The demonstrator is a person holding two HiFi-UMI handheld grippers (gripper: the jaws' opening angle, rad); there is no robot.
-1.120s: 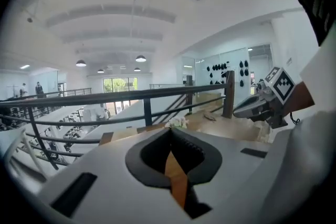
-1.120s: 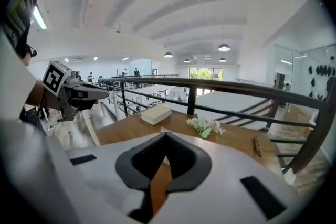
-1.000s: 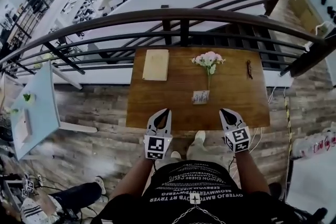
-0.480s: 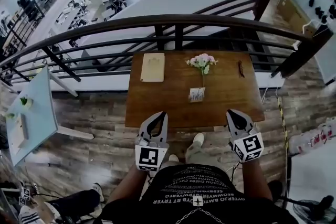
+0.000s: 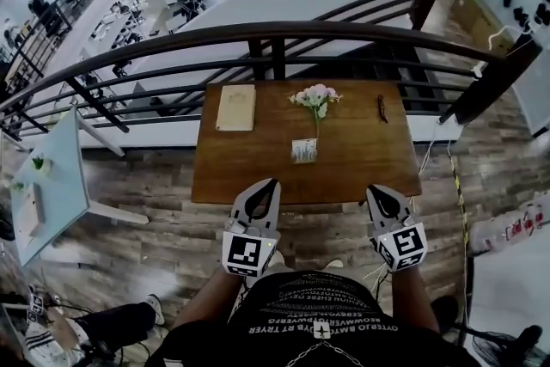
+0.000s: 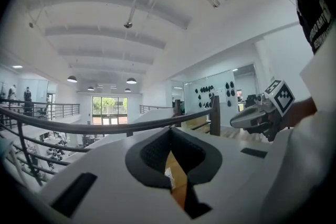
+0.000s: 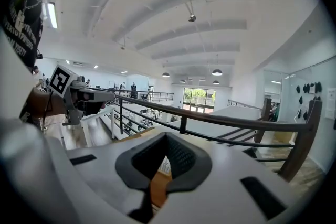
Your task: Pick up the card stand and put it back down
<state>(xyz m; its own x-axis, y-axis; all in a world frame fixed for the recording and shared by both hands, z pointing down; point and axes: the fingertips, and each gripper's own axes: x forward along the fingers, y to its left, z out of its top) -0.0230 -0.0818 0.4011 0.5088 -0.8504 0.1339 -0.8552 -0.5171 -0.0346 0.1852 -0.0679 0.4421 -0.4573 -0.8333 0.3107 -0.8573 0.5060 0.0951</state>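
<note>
The card stand (image 5: 304,150), a small white printed card, stands upright near the middle of the wooden table (image 5: 361,172). A stem of pink flowers (image 5: 315,95) rises just behind it. Both grippers hover at the table's near edge, short of the stand and apart from it. My left gripper (image 5: 272,183) is shut and empty, to the stand's lower left. My right gripper (image 5: 372,190) is also shut and empty, to its lower right. In the left gripper view a sliver of the card (image 6: 168,179) and table shows through the hollow between the shut jaws.
A pale notepad (image 5: 235,107) lies at the table's back left and a small dark object (image 5: 381,107) at its back right. A dark metal railing (image 5: 275,34) runs right behind the table, with a drop beyond. A light-blue table (image 5: 51,185) stands at the left.
Both grippers have risen toward the head camera and look larger, still shut. The table and card stand have drifted left in the head view.
</note>
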